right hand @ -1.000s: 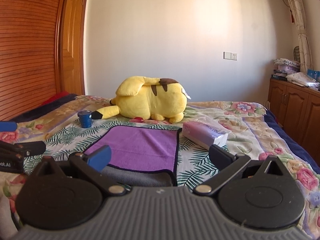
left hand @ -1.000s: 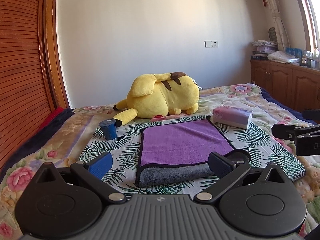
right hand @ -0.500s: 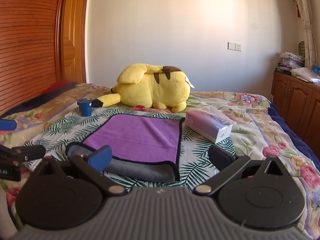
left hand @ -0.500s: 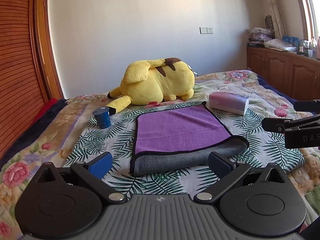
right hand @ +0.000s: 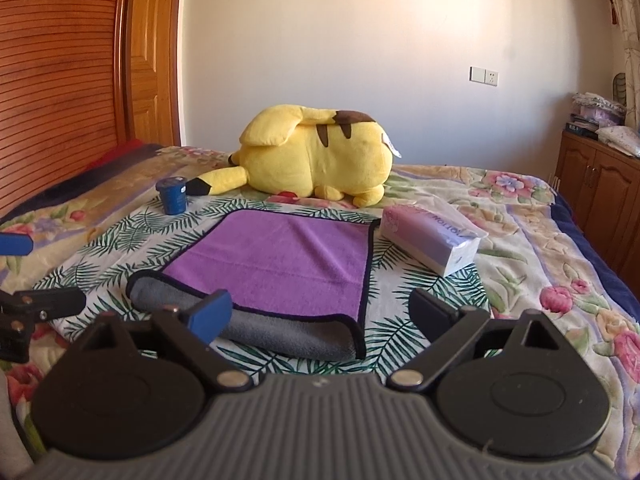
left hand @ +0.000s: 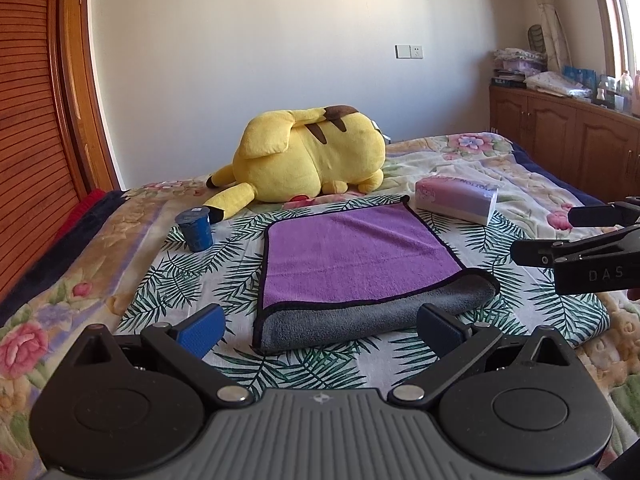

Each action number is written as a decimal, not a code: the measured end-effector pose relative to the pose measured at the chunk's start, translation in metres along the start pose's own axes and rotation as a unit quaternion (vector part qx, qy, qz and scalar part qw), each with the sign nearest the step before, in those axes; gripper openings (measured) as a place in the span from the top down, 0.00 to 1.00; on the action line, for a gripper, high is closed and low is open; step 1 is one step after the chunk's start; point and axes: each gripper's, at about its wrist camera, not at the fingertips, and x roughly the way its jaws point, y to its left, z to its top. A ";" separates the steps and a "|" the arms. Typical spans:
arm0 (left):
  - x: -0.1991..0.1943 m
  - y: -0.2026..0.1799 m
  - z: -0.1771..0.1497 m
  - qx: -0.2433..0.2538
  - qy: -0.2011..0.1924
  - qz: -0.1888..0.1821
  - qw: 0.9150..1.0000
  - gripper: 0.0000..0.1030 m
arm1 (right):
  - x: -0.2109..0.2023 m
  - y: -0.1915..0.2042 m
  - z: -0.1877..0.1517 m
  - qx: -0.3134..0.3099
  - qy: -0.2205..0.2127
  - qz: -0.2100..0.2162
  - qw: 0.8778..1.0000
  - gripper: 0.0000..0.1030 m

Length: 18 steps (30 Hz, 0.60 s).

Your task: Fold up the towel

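The left gripper (left hand: 320, 326) was held just above the bed's (left hand: 132, 240) near edge, its fingers (left hand: 200, 330) spread wide and grasping nothing. The right gripper (right hand: 320, 314) sat level with it, fingers (right hand: 210, 316) likewise released and empty; its tips also showed at the right edge of the left view.

Just beyond both grippers, the towel (left hand: 352, 256) lay flat on the leaf-print sheet (left hand: 180, 280) near the bed's front edge. It was folded once: the purple face was up, and the grey underside formed a rounded fold along the near side. Neither gripper touched it.

Left of the towel's far corner stood a blue cup (left hand: 195, 229), upright. A tissue pack (left hand: 456, 198) lay just beyond the towel's far right corner. A yellow plush (left hand: 312, 156) lay on its side farther back, toward the wall.
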 end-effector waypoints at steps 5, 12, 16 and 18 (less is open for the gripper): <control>0.010 0.002 0.005 0.008 0.008 -0.012 1.000 0.20 | 0.009 -0.003 0.003 -0.001 0.010 0.010 1.000 0.14; 0.028 0.008 0.011 0.010 0.024 -0.023 0.999 0.31 | 0.024 -0.004 0.007 -0.010 0.021 0.023 0.999 0.16; 0.040 0.013 0.014 0.009 0.036 -0.022 0.999 0.33 | 0.036 -0.005 0.009 -0.016 0.031 0.027 0.999 0.20; 0.047 0.016 0.015 0.011 0.040 -0.020 0.999 0.34 | 0.043 -0.006 0.008 -0.017 0.038 0.028 0.999 0.23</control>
